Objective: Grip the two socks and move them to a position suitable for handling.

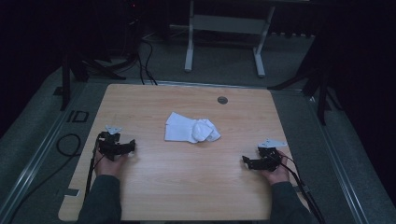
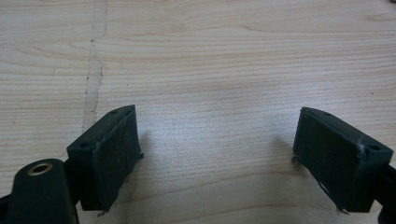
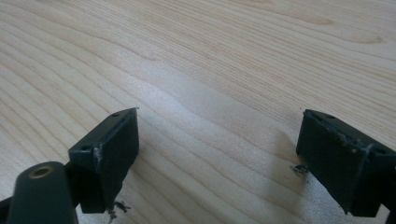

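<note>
A single crumpled white cloth lies near the middle of the wooden table, well ahead of both sets of fingers and roughly between them. Its folds are hard to read from the high view: one flat part lies to the left, a bunched lump to the right, and how many layers it has cannot be told.

The left gripper rests low at the table's left side, jaws wide apart with nothing between them; in the left gripper view bare wood shows between its two pads. The right gripper sits at the right side, likewise spread wide and empty, with plain grain between its pads.

The tabletop is pale wood with one round grommet beyond the cloth. The room is dim. A white table frame stands on the grey floor behind, its top cut off, and black stand legs fade into the dark at both sides.
</note>
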A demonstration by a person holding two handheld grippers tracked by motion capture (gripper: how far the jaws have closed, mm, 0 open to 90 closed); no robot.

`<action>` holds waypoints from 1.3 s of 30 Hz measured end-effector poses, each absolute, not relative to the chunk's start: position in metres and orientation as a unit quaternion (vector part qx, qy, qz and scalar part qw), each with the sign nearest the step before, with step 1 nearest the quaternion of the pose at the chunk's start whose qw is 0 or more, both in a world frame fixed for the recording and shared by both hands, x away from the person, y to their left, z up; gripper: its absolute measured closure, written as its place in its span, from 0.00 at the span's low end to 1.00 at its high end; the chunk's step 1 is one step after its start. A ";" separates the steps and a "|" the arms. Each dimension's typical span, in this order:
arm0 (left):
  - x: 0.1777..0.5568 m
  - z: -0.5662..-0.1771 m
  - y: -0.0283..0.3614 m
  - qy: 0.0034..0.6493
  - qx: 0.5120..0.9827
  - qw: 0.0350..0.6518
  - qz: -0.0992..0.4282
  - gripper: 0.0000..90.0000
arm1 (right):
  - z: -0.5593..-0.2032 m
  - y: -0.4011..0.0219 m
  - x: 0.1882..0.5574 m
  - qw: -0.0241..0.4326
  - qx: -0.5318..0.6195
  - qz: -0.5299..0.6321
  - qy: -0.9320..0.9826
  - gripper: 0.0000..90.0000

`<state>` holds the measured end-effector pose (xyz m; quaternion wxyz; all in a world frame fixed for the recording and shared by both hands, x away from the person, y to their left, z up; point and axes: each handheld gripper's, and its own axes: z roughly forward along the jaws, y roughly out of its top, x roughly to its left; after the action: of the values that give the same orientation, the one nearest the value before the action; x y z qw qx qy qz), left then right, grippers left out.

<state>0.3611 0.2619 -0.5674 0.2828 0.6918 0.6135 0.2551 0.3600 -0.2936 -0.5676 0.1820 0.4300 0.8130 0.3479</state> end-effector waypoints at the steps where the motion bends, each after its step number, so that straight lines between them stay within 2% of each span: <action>1: 0.361 -0.567 0.262 0.614 0.692 0.283 0.255 0.16 | -0.568 -0.294 0.360 0.182 0.430 0.348 0.813 0.14; 17: 0.360 -0.567 0.261 0.612 0.691 0.285 0.257 0.19 | -0.568 -0.294 0.360 0.182 0.430 0.348 0.813 0.14; 20: 0.360 -0.566 0.262 0.613 0.691 0.286 0.257 0.27 | -0.568 -0.294 0.360 0.182 0.430 0.348 0.813 0.14; 21: 0.359 -0.565 0.263 0.615 0.691 0.282 0.255 0.27 | -0.568 -0.294 0.360 0.182 0.430 0.348 0.813 0.14; 22: 0.359 -0.560 0.264 0.620 0.695 0.271 0.244 0.40 | -0.568 -0.294 0.360 0.182 0.431 0.348 0.813 0.14; 23: 0.358 -0.557 0.263 0.620 0.699 0.266 0.238 0.46 | -0.568 -0.294 0.360 0.182 0.431 0.348 0.812 0.14; 25: 0.358 -0.557 0.263 0.617 0.703 0.265 0.235 0.52 | -0.568 -0.294 0.360 0.182 0.431 0.348 0.812 0.14; 26: 0.357 -0.556 0.262 0.612 0.708 0.264 0.232 0.52 | -0.568 -0.294 0.360 0.182 0.431 0.348 0.812 0.14; 27: 0.356 -0.556 0.261 0.609 0.710 0.266 0.231 0.58 | -0.568 -0.294 0.360 0.182 0.431 0.348 0.812 0.14; 39: 0.354 -0.545 0.242 0.549 0.759 0.289 0.199 0.77 | -0.568 -0.294 0.360 0.182 0.430 0.348 0.813 0.14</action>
<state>0.3543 0.2422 -0.5447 0.2887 0.7588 0.5488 0.1991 0.3600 -0.2937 -0.5677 0.1825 0.4301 0.8127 0.3481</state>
